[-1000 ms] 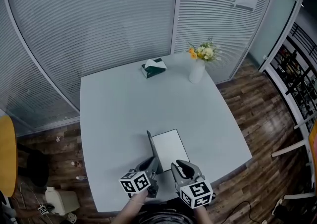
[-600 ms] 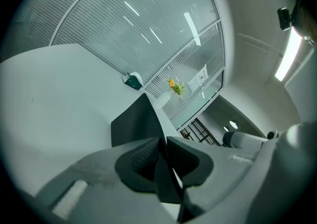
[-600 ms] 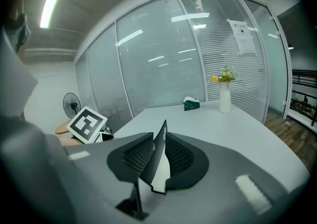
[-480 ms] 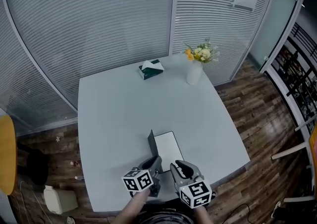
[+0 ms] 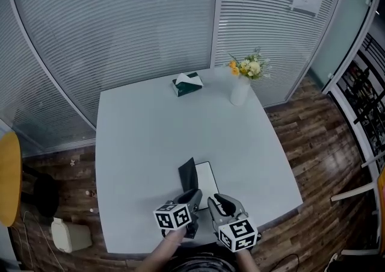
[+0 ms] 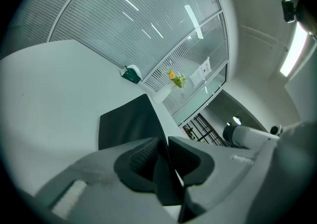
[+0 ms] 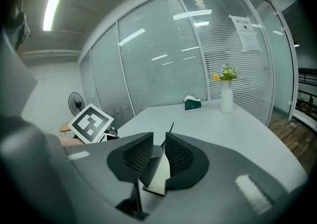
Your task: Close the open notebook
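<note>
As jaws open round the notebook cover [image 6: 130,121], left tool [image 6: 165,144] tilts down.

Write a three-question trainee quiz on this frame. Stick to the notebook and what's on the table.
1. True or false: the notebook lies fully shut.
2. What stands near the far right corner of the table in the head view? A: tissue box. B: vase of flowers. C: mug.
3. Fill in: in the head view, the black cover stands raised on the ___ side of the white page.

Key
1. False: the cover is up off the page.
2. B.
3. left.
</note>
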